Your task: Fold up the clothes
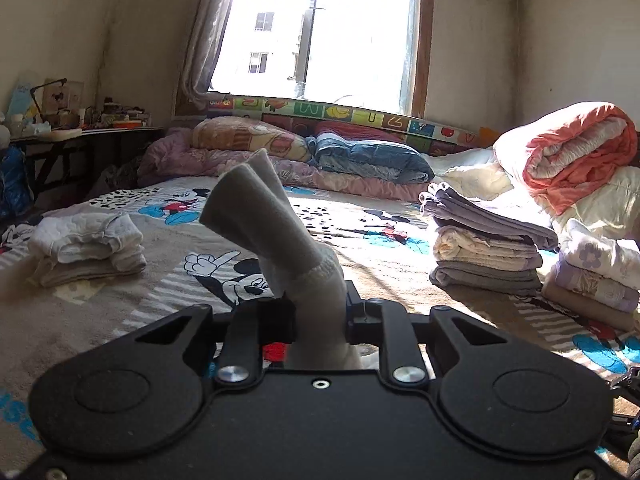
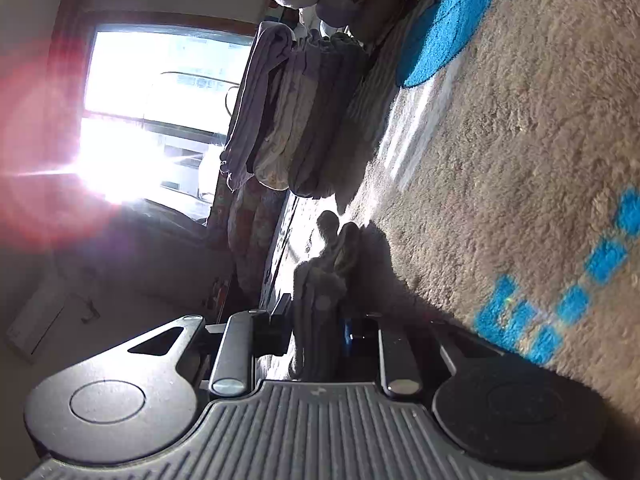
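Now: left gripper [image 1: 318,312] jaws clamp grey sock [image 1: 276,232] | right gripper [image 2: 318,328] jaws clamp cloth [image 2: 320,300] | blanket [image 1: 120,320] open ahead

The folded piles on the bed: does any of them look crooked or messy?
The tall stack sits fairly square. The smaller white pile at the left is looser, its top piece bunched. The left tool grips a pale sock poking upward, not yet laid down.
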Demonstrator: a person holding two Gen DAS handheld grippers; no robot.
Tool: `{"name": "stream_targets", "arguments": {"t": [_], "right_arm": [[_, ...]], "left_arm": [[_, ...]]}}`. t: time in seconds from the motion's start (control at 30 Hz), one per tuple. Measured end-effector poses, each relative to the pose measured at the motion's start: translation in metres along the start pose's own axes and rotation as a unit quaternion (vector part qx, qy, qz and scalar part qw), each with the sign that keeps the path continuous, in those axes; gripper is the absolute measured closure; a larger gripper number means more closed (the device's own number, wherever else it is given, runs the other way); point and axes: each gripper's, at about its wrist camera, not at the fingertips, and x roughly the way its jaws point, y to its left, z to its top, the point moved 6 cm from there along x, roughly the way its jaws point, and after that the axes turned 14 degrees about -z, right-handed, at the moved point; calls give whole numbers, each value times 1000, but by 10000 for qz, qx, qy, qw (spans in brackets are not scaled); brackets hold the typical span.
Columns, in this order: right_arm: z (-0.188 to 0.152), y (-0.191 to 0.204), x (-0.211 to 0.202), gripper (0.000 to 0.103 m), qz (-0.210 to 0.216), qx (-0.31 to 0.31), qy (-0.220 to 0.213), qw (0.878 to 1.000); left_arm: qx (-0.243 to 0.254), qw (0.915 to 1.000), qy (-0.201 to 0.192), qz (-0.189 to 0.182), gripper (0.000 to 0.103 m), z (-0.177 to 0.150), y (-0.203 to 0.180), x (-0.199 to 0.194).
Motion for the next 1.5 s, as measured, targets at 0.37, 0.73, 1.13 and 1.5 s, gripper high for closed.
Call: {"name": "stream_targets", "arguments": {"t": [0.37, 0.73, 1.13, 1.5], "right_arm": [[7, -7, 0, 73, 261, 696, 247, 9969], [21, -2, -9, 57, 296, 847, 207, 9957], [25, 71, -43, 48, -67, -2015, -1144, 9728], [-66, 128, 0, 50, -453, -5282, -1132, 8403]], "left_arm": [[2823, 9563, 749, -161, 86, -51, -144, 65], [3816, 9166, 1187, -106, 87, -102, -201, 105], [2702, 9564, 896, -648, 49, -61, -170, 40], [720, 9900, 615, -1044, 69, -35, -67, 51]]}}
